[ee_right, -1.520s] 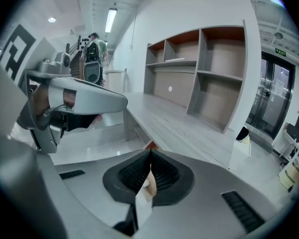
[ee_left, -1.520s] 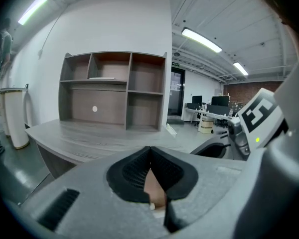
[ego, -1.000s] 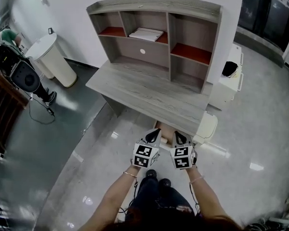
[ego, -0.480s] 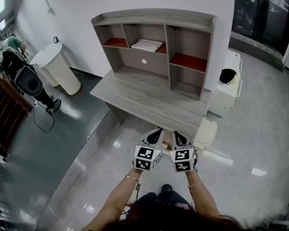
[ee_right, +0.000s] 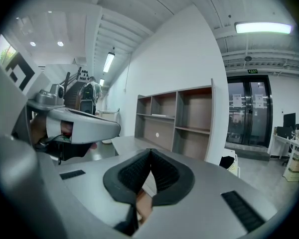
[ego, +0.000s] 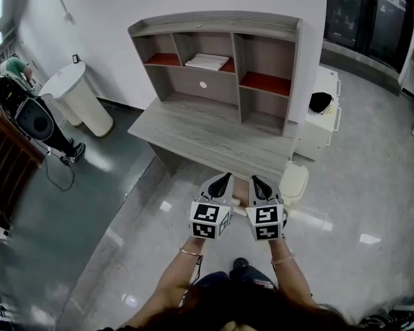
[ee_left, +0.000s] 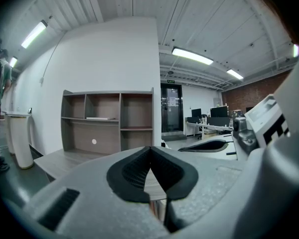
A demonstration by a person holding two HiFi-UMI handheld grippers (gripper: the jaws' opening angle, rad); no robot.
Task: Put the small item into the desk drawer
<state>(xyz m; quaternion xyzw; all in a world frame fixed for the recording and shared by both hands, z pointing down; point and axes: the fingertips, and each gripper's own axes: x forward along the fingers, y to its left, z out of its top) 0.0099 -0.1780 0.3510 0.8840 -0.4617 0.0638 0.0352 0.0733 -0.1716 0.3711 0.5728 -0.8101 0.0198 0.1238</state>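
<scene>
A grey wooden desk (ego: pixel 214 140) with a shelf hutch (ego: pixel 214 54) stands against the white wall. Both grippers hover side by side just before its front edge, above the floor. My left gripper (ego: pixel 223 178) is shut with nothing in it, its pads meeting (ee_left: pixel 150 149). Close to its right, my right gripper (ego: pixel 257 180) is also shut and empty (ee_right: pixel 150 151). A tan wooden part (ego: pixel 240 197) shows between them under the desk edge; it may be the drawer. I see no small item near the grippers.
A flat white stack (ego: pixel 207 61) lies on a hutch shelf. A white cabinet (ego: pixel 317 126) with a black object (ego: pixel 320 102) stands right of the desk, with a low white unit (ego: pixel 294 182) in front. A white bin (ego: pixel 76 98) and a person (ego: pixel 10 81) are at the left.
Both grippers stay shut and side by side and have edged a little toward the desk's front edge. The head view has shifted slightly.
</scene>
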